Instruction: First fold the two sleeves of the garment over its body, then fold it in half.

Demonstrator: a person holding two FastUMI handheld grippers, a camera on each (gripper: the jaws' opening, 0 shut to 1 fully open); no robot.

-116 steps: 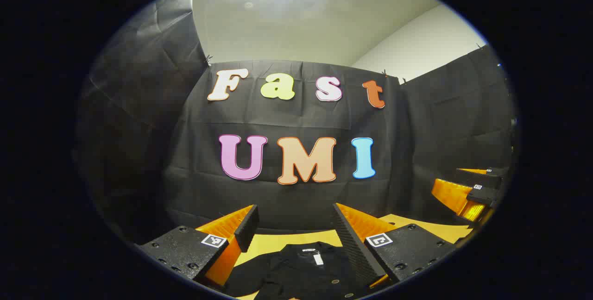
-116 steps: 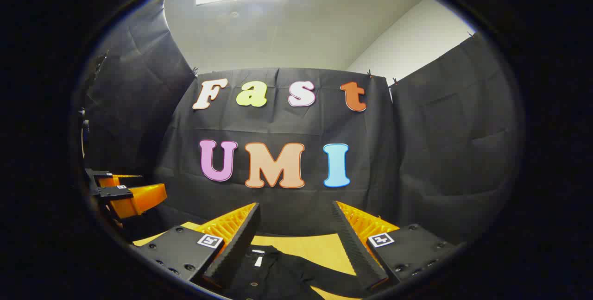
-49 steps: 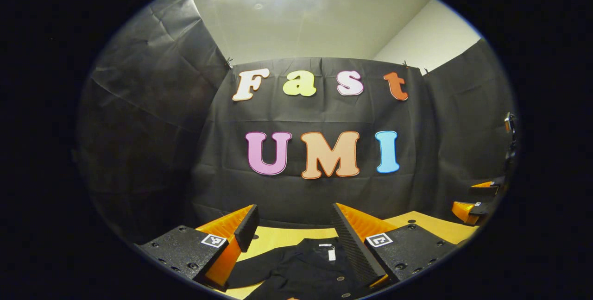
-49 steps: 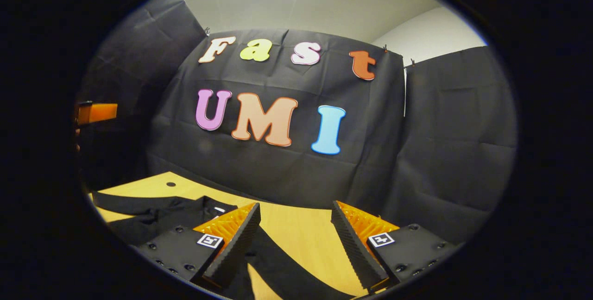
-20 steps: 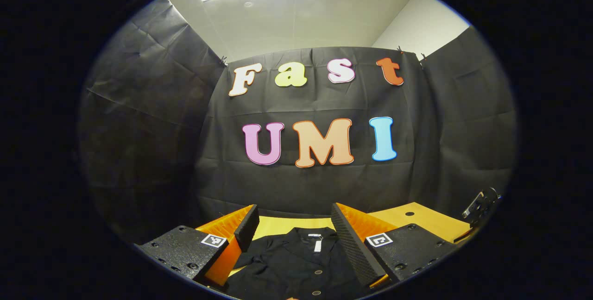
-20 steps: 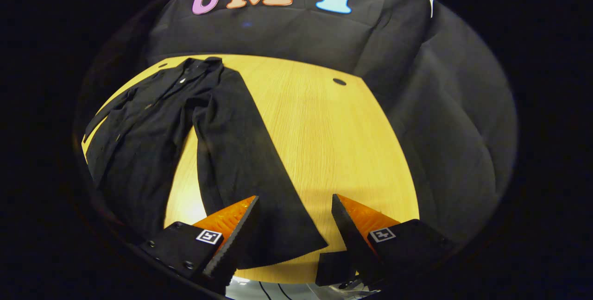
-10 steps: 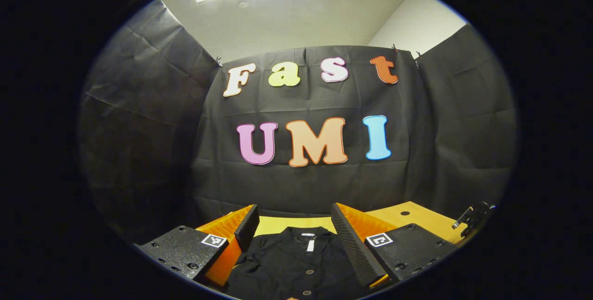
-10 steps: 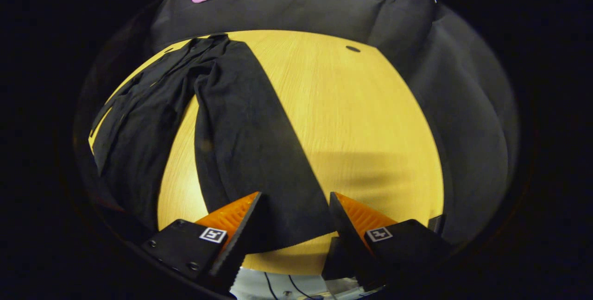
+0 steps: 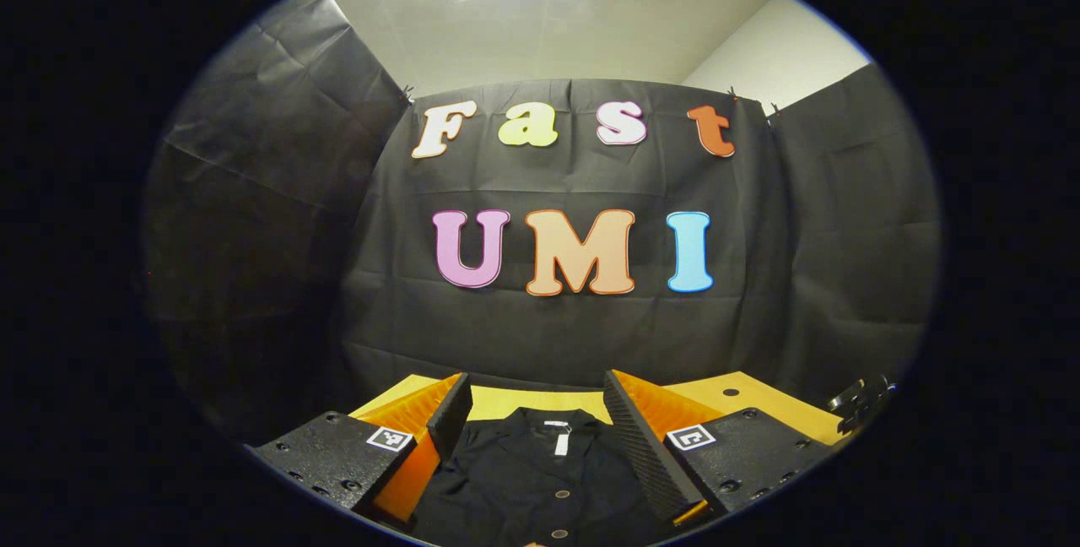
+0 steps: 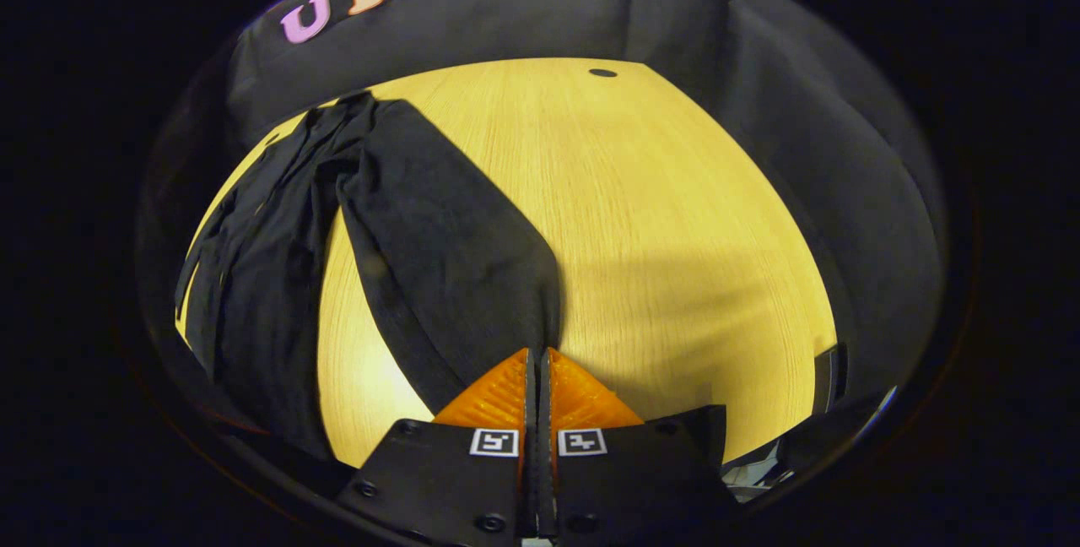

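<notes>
The right gripper [image 10: 537, 354] pinched the black shirt's sleeve cuff [image 10: 540, 311] near the desk's [image 10: 675, 218] front edge; the left gripper [image 9: 531, 412] hung spread; next, carry the sleeve over the body.

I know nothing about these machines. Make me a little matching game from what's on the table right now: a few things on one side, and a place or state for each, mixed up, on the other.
Things:
1. right gripper
2. left gripper
3. long black sleeve
4. yellow wooden table

States:
A. fingers spread apart, nothing between them pinched
B. stretched out flat, away from the black shirt's body
C. fingers closed together at the sleeve's end
D. has a small dark round hole near its far edge

Pairs: 1-C, 2-A, 3-B, 4-D
</notes>
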